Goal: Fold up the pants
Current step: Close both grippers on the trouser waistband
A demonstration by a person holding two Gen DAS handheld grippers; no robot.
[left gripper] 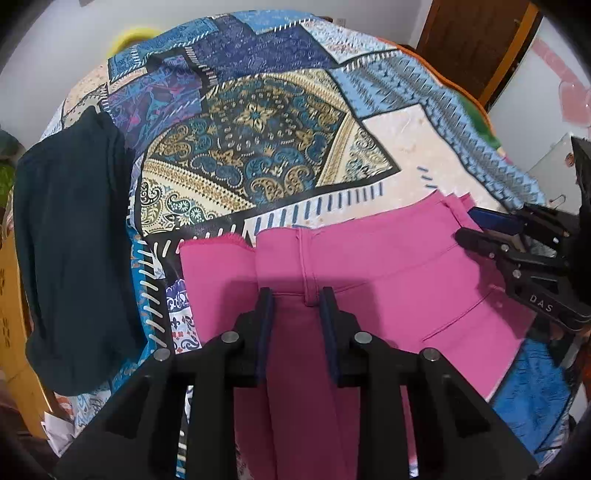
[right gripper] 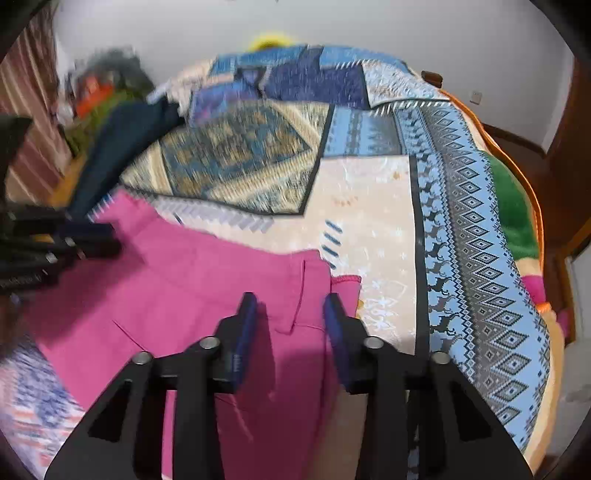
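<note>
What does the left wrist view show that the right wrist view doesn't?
Left wrist only: the brown door, a cardboard box edge, and the dark folded garment shown whole.
Right wrist only: the striped curtain, a wall socket, the green blanket along the bed's edge.
Both: pink pants on the patterned bedspread, a yellow object by the wall, and each view shows the left gripper and right gripper, nothing pinched.

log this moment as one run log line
pink pants: flat on patterned blanket | left tool: open above waistband | right tool: open above pants edge
</note>
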